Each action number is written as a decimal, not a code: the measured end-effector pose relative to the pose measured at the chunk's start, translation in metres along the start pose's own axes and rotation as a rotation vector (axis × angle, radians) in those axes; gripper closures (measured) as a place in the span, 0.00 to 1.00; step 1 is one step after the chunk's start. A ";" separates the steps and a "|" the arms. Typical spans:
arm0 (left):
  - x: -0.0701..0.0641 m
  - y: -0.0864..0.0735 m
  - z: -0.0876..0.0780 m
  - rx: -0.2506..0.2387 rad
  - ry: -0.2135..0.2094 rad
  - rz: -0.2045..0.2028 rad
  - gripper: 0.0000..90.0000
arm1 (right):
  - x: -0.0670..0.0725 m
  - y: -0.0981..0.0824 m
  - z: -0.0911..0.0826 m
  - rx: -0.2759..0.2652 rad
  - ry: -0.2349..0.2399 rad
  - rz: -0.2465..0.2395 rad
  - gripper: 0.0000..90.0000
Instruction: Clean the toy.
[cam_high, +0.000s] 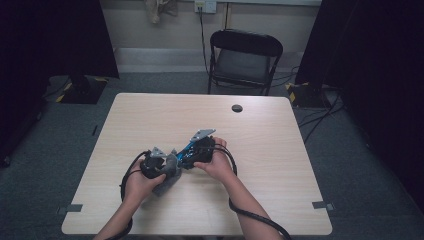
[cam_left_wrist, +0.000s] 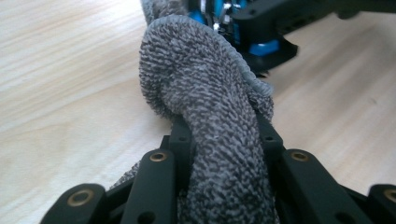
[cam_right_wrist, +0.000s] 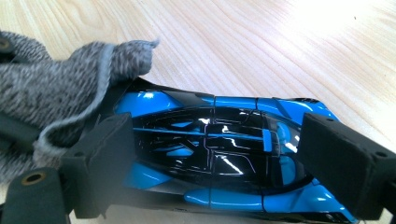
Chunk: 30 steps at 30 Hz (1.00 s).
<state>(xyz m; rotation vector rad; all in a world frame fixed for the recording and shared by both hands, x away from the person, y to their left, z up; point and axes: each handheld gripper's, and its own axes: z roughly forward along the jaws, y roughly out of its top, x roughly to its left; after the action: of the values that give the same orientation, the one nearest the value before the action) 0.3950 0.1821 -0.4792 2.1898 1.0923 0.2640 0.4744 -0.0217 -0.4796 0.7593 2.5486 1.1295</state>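
the right gripper has its two black jaws pinched on the flanks of a blue and black toy car, and we judge it holds the car steady so the body can be wiped. the left gripper is clamped on a bunched grey cloth, its jaws pressed into the folds on both sides; the gathered end pokes forward like a pad, reaching the car's end, which suits rubbing a small curved shell.

on the table, in the high view, both hands meet at about six o'clock of the top, just short of the near edge, the car at two o'clock from the cloth. whether the car rests on the wood or hangs just above it we cannot quite tell.

counted, largest to smallest: one table, one black chair beyond it at twelve o'clock, two grippers, one cloth, one car, one dark round grommet near the far edge.
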 end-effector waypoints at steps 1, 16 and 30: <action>-0.001 0.000 0.000 0.004 -0.007 0.004 0.76 | 0.000 0.000 0.000 -0.001 -0.001 0.001 0.12; -0.029 0.004 0.007 0.020 -0.111 0.064 0.76 | 0.000 0.000 0.000 0.001 -0.002 0.004 0.12; -0.042 0.008 0.007 0.012 -0.176 0.117 0.76 | 0.000 -0.001 0.000 -0.008 -0.003 0.005 0.12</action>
<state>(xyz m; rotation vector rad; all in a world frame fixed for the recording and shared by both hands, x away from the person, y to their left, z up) 0.3767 0.1429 -0.4742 2.2442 0.8731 0.1132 0.4737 -0.0220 -0.4803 0.7645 2.5391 1.1389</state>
